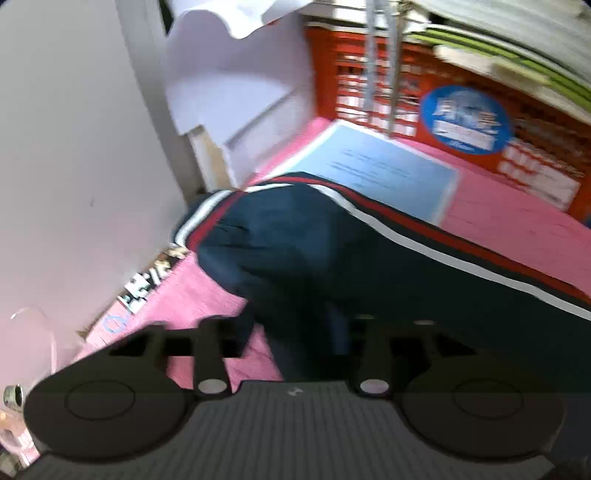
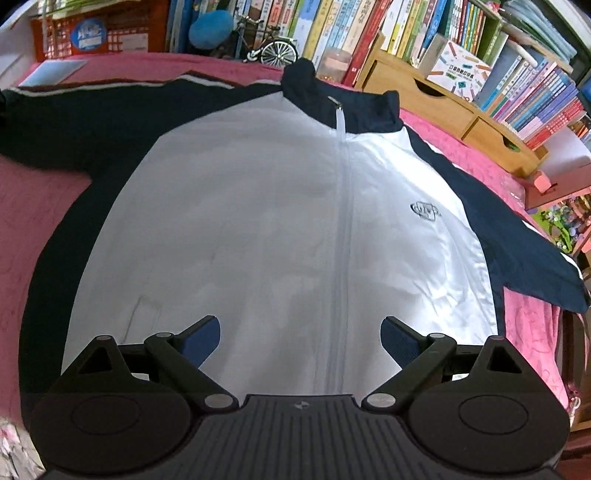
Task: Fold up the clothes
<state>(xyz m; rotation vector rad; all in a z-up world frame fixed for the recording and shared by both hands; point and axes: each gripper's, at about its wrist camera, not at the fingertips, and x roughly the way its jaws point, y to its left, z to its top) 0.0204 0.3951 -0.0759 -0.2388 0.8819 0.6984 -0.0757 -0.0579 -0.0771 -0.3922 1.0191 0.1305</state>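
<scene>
A white jacket (image 2: 258, 221) with navy collar and sleeves lies flat and zipped on a pink cloth (image 2: 33, 206). My right gripper (image 2: 300, 332) hovers open above its lower front, nothing between the blue pads. In the blurred left wrist view, the jacket's navy sleeve (image 1: 314, 251), edged with red and white stripes, lies bunched on the pink cloth (image 1: 517, 206). My left gripper (image 1: 291, 332) stands with its jaws partly apart around the sleeve fabric. A strip of pink shows between the left finger (image 1: 214, 343) and the fabric. The right finger merges with the dark cloth.
A pale wall (image 1: 74, 147) runs close along the left. A blue sheet of paper (image 1: 388, 166) and a red crate (image 1: 480, 110) lie beyond the sleeve. Shelves of books (image 2: 369, 29), a model bicycle (image 2: 273, 48) and a wooden drawer box (image 2: 443, 99) line the far side.
</scene>
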